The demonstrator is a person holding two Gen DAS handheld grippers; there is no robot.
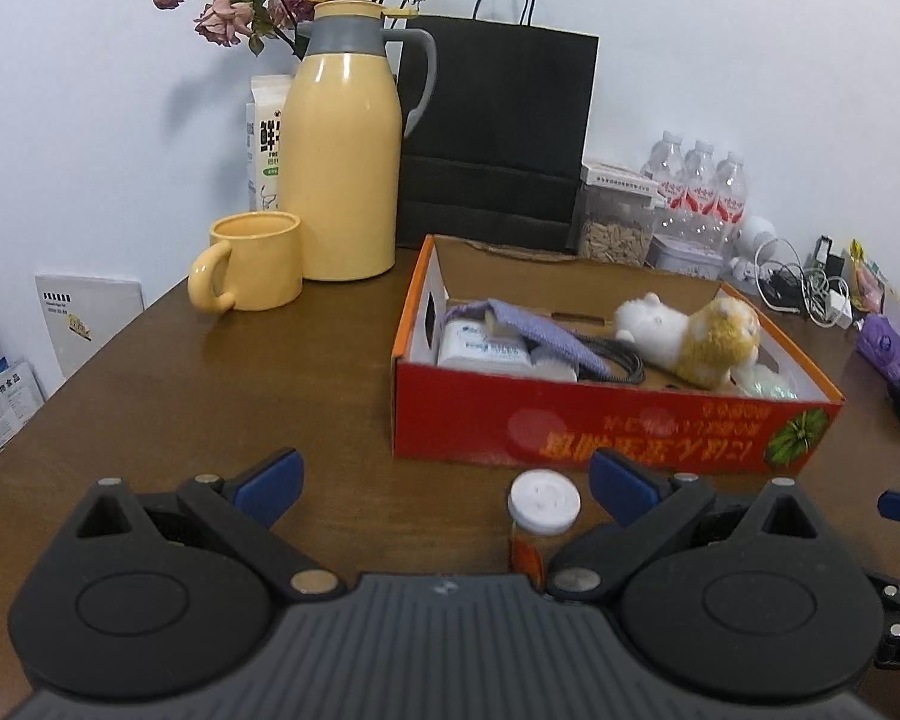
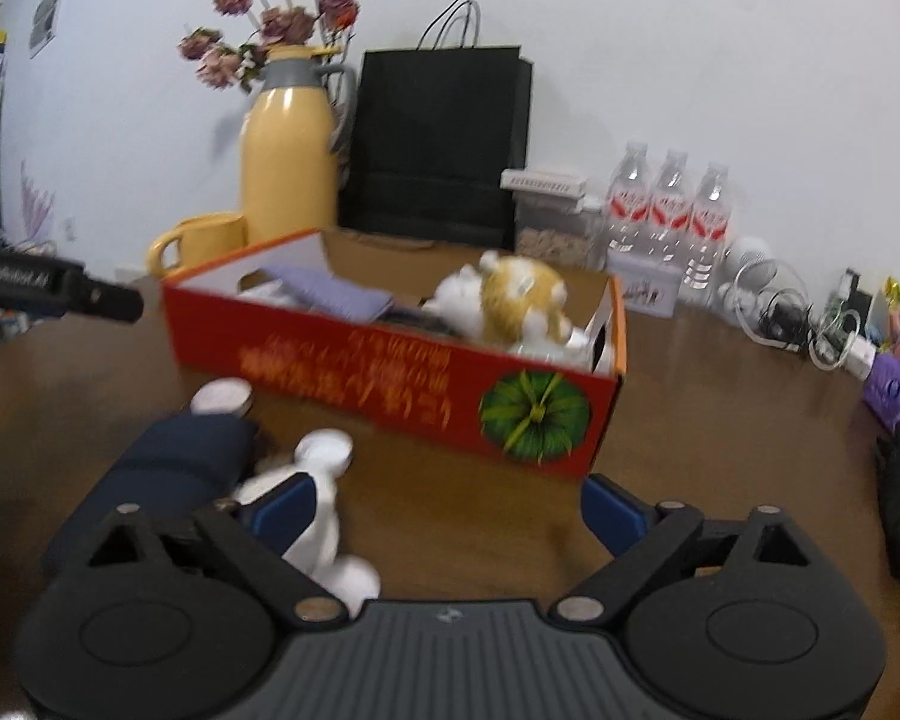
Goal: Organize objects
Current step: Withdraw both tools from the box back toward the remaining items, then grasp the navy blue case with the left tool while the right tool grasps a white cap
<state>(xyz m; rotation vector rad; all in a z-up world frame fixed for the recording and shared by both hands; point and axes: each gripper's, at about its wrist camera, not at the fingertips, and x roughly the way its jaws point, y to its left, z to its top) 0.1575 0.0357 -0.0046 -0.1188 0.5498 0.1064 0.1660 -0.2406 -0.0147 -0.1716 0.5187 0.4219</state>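
A red cardboard box (image 1: 606,420) sits on the brown table and holds a plush toy (image 1: 690,333), a purple cloth (image 1: 540,330), a white packet and a black cord. The box also shows in the right wrist view (image 2: 390,384). My left gripper (image 1: 444,480) is open; a small orange bottle with a white cap (image 1: 543,510) stands just inside its right finger. My right gripper (image 2: 450,504) is open, with a white dumbbell-shaped object (image 2: 321,492) lying by its left finger. A dark blue folded object (image 2: 180,468) and the small bottle (image 2: 222,395) lie to the left.
A yellow thermos (image 1: 342,144), a yellow mug (image 1: 252,270), a black paper bag (image 1: 492,132) and dried flowers stand at the back. Water bottles (image 1: 699,192), a seed jar, cables and a purple item (image 1: 882,345) are on the right. The other gripper's tip (image 2: 60,291) is at the left.
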